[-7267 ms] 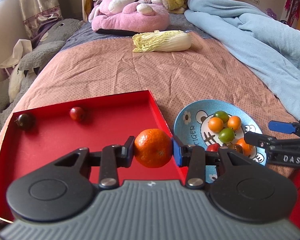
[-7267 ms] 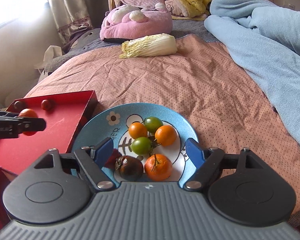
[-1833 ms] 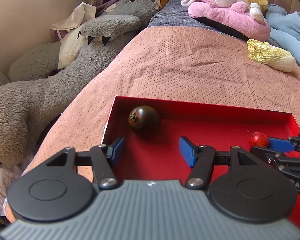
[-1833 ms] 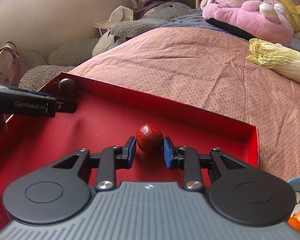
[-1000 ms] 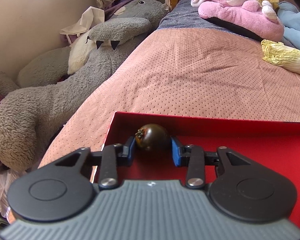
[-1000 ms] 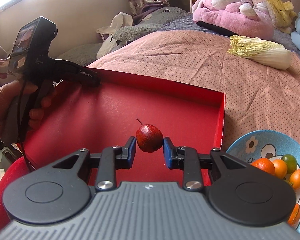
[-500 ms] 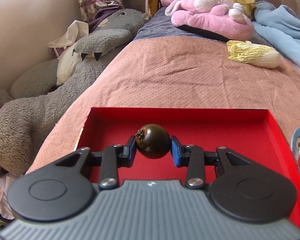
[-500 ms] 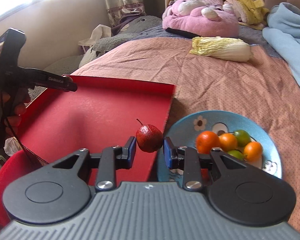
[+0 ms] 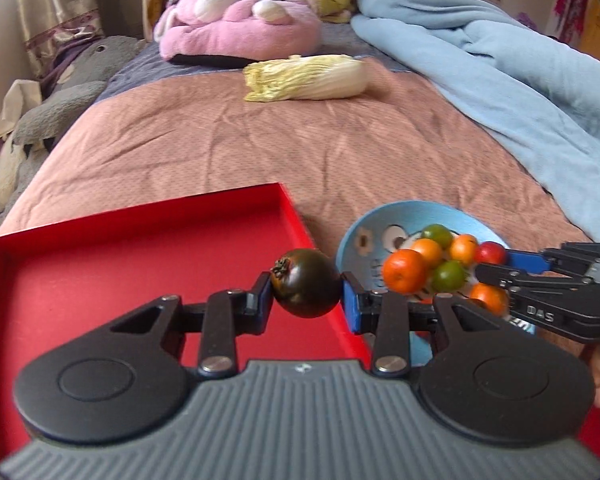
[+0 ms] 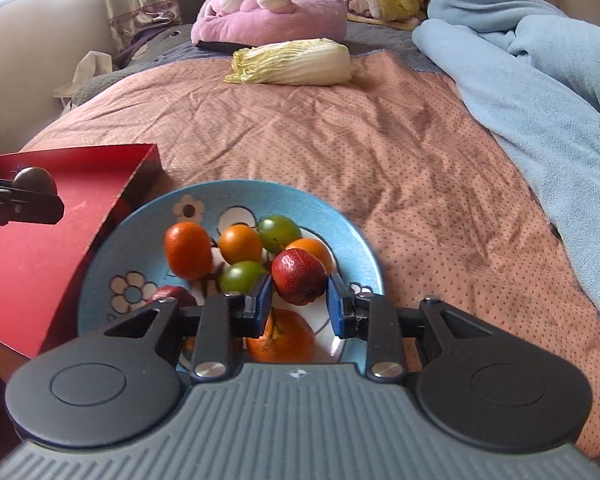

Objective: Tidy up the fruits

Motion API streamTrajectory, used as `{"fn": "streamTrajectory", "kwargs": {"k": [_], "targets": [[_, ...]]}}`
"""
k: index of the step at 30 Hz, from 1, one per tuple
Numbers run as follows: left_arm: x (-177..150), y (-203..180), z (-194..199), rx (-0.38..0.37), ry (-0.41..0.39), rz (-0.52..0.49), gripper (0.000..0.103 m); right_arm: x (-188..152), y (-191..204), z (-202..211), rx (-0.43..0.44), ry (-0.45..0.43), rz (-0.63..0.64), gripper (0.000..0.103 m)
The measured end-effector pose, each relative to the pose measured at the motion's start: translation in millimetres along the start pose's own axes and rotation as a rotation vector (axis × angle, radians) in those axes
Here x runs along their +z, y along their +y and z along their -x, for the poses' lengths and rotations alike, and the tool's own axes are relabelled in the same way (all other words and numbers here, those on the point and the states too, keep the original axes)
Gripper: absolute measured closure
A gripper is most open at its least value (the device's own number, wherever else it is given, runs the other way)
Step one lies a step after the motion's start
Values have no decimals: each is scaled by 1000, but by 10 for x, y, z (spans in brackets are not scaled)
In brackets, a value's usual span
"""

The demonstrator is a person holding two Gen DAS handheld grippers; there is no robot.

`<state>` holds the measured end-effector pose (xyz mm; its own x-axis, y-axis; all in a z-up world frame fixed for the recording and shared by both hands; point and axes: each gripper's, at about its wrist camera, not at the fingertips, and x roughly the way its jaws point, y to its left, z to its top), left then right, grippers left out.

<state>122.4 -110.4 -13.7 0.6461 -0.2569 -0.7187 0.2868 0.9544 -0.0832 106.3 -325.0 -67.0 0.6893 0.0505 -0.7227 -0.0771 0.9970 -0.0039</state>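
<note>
Left gripper (image 9: 306, 290) clamped on dark tomato (image 9: 305, 289), over red tray's (image 9: 100, 264) right edge. Right gripper (image 10: 299, 283) clamped on small red fruit (image 10: 298, 276) above blue plate (image 10: 340, 220) holding orange and green tomatoes.

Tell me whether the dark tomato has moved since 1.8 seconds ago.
Yes. The dark tomato was lying in the red tray's far left corner; now the left hand-held gripper holds it at the tray's right edge, beside the blue plate.
</note>
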Motion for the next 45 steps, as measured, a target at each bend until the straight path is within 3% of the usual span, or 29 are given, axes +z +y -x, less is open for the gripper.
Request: {"fn": "streamTrajectory", "kwargs": {"k": [2, 4, 5, 6, 16, 21, 28, 31, 35, 39, 45], "targets": [[-10, -163, -62, -24, 10, -20, 64, -11, -54, -17, 12, -3, -12, 65], [-28, -301, -152, -35, 25, -45, 64, -8, -65, 40, -2, -20, -11, 34], [-46, -359, -195, -35, 34, -54, 64, -7, -71, 94, -7, -34, -15, 8], [-66, -401, -231, -37, 43, -59, 64, -12, -84, 195, -14, -62, -21, 2], [-229, -590, -274, -31, 66, -100, 63, -332, -126, 1024, 40, -74, -63, 2], [-293, -642, -41, -14, 22, -115, 40, -548, -81, 1234, 51, -33, -71, 2], [-421, -674, 309, -26, 10, -132, 35, -699, -19, 1344, 72, 2, -83, 2], [-473, -661, 460, 4, -14, -128, 18, -705, 40, 1393, 77, 2, -68, 2], [-487, -599, 640, 15, -44, -99, 18, -666, 97, 1446, 86, 6, -54, 2], [-507, -638, 777, 127, -33, -111, 18, -661, 143, 1493, 98, 26, -54, 1], [-622, -608, 926, 109, -5, -78, 19, -732, 231, 1473, 79, 74, -27, 1]]}}
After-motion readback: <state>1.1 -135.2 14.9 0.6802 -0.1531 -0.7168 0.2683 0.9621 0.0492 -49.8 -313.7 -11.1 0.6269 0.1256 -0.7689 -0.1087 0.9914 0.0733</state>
